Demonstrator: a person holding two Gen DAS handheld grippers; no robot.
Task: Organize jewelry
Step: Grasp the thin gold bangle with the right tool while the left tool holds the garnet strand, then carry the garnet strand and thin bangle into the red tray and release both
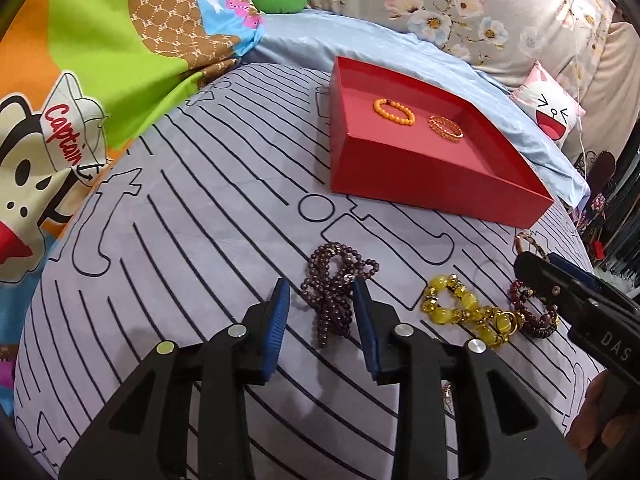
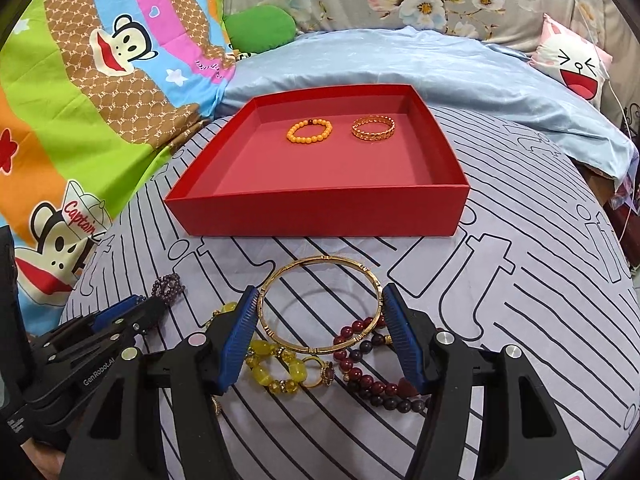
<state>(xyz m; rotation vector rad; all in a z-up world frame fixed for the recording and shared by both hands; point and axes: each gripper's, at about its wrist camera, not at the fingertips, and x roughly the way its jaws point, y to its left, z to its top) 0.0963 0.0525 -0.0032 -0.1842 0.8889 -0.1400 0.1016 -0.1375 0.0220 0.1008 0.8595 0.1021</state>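
Note:
A red tray (image 2: 320, 216) on the bed holds an orange bead bracelet (image 2: 309, 130) and a gold chain bracelet (image 2: 373, 128); both show in the left wrist view too (image 1: 393, 111) (image 1: 445, 127). My left gripper (image 1: 322, 294) is open around a purple bead string (image 1: 334, 300) lying on the sheet. My right gripper (image 2: 320, 300) is open with its pads on either side of a gold bangle (image 2: 320, 306), which looks raised off the sheet. A yellow bead bracelet (image 2: 276, 364) and a dark red bead bracelet (image 2: 368, 368) lie under it.
The striped grey sheet (image 2: 520, 280) covers the bed. A colourful cartoon quilt (image 2: 80, 120) lies left, a blue cover (image 2: 400, 68) and a cat cushion (image 2: 576, 64) behind the tray. A small ring (image 2: 322, 372) lies by the yellow beads.

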